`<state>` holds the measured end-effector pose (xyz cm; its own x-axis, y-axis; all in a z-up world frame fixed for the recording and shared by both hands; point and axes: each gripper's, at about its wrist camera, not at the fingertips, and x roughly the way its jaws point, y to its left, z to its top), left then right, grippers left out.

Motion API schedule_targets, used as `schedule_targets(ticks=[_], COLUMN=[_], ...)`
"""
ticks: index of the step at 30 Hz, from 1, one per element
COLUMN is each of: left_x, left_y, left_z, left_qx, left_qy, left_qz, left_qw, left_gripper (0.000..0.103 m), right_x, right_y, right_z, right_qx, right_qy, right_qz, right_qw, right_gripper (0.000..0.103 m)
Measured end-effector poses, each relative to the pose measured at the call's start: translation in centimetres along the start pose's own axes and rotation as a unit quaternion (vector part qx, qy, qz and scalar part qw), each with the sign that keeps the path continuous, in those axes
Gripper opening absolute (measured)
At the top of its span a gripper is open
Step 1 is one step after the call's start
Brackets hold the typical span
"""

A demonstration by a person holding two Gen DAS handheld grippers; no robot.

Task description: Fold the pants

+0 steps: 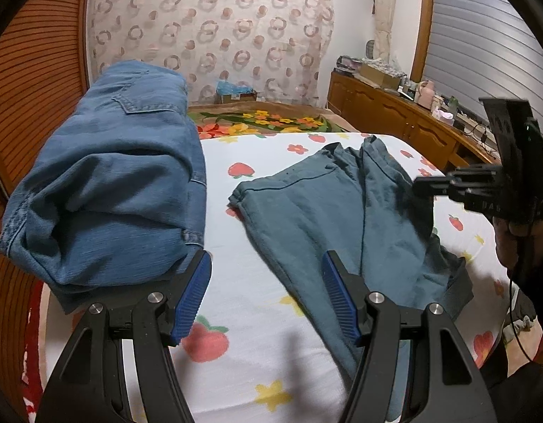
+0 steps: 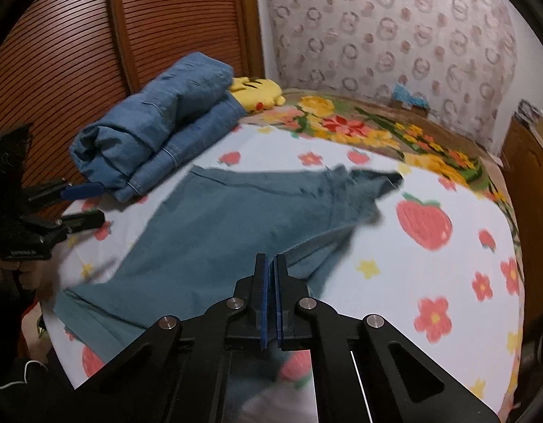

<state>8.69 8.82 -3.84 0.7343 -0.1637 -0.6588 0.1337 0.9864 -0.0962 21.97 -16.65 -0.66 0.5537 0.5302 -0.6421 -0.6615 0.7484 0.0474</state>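
Grey-teal pants lie spread and creased on the strawberry-print sheet; they also show in the right wrist view. My left gripper is open and empty, above the sheet at the pants' left edge, close beside folded blue jeans. My right gripper is shut with its blue pads together, and I cannot tell whether any pants cloth is pinched between them. In the left wrist view the right gripper hovers above the pants' right side. In the right wrist view the left gripper is open by the jeans.
A yellow plush toy lies behind the jeans. A floral blanket covers the bed's far end. A slatted wooden wardrobe stands on the left. A cluttered wooden cabinet runs along the right.
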Motion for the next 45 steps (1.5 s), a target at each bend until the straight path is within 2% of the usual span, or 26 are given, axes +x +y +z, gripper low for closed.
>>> schedule_targets(ticks=[7,15,21,28,34,45], left_x=[-0.9,-1.4,-1.4,-1.2,-0.7,2.4], left_y=[1.0,2.1,2.1,1.9,1.4,-1.7], left_z=[-0.3,-0.6,-0.8,-0.8,-0.7,3.1], left_qx=[-0.009,-0.023,-0.025,-0.025,-0.022,0.012], left_qy=[-0.006,-0.006,-0.002,0.0,0.004,0.003], left_qz=[0.015,0.031,0.039,0.04,0.03,-0.008], left_qw=[0.9998,0.9992,0.9989,0.9989,0.9993,0.9999], left_gripper=[0.066,0.066,0.066,0.066,0.066,0.065], right_x=[1.0,4.0,6.1,8.1,7.1,5.4], right_y=[1.4,2.7,2.5,2.0,1.2,-1.5], right_z=[3.1,6.5,8.1,8.2,7.1,4.8], right_qx=[-0.042,-0.079,-0.087,-0.084,-0.066,-0.039], right_qy=[-0.022,-0.036,-0.045,-0.035,-0.032,-0.023], right_qz=[0.031,0.065,0.067,0.048,0.041,0.007], right_qw=[0.998,0.994,0.993,0.995,0.996,0.999], right_gripper=[0.002,0.002,0.001,0.001,0.001,0.005])
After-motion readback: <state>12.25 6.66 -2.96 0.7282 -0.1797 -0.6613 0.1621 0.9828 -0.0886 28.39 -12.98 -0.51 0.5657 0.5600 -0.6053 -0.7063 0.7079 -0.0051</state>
